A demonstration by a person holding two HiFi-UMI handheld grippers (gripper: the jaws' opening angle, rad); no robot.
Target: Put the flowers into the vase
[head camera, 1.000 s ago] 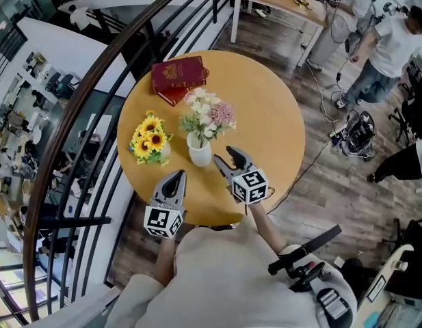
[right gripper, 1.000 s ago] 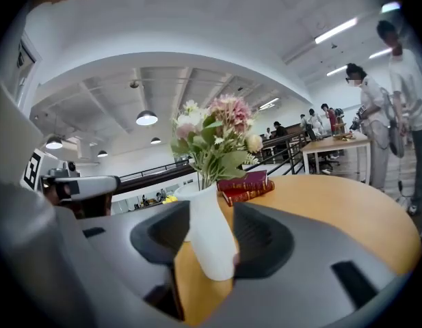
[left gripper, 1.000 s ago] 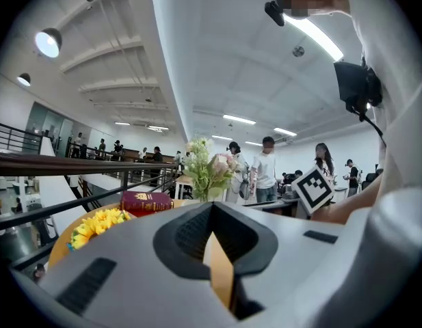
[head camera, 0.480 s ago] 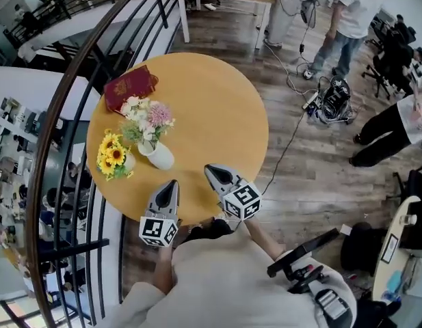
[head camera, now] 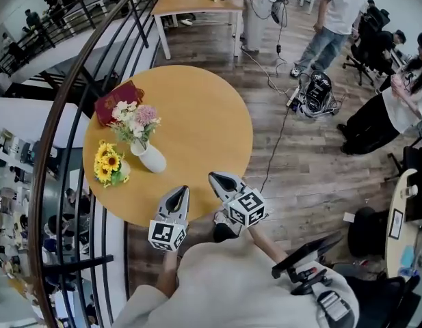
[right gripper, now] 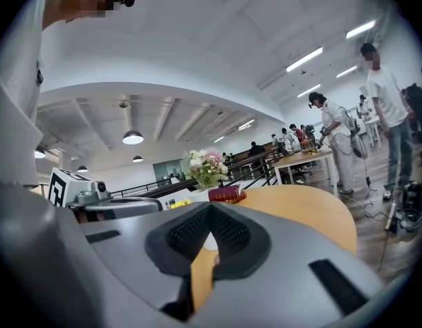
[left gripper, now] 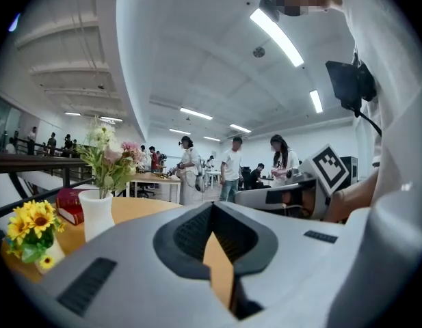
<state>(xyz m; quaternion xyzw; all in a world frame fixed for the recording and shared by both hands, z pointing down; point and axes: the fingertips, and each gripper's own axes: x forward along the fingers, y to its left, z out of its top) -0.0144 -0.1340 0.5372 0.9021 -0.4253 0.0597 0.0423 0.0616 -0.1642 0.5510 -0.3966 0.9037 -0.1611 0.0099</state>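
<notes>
A white vase point(head camera: 150, 158) holding pink and white flowers point(head camera: 134, 119) stands on the left part of the round wooden table point(head camera: 204, 121). A bunch of sunflowers point(head camera: 107, 164) sits in a small pot just left of it. Both grippers hover at the table's near edge, well short of the vase. My left gripper point(head camera: 178, 195) is shut and empty, and so is my right gripper point(head camera: 220, 181). The left gripper view has the vase point(left gripper: 98, 214), its flowers point(left gripper: 108, 161) and the sunflowers point(left gripper: 31, 221) to the left of the shut left gripper point(left gripper: 212, 208). Beyond the right gripper point(right gripper: 211, 212) the flowers point(right gripper: 205, 164) show.
A red book point(head camera: 117, 101) lies at the table's far left edge. A black railing point(head camera: 74, 80) curves round the left side. People stand on the wooden floor at upper right, by cables and a dark bag point(head camera: 317, 91). Another table point(head camera: 197, 2) stands behind.
Both grippers have drawn back from the vase to the table's near edge. The right gripper's jaws, open a second ago, have closed. The head view has swung, shifting the table left.
</notes>
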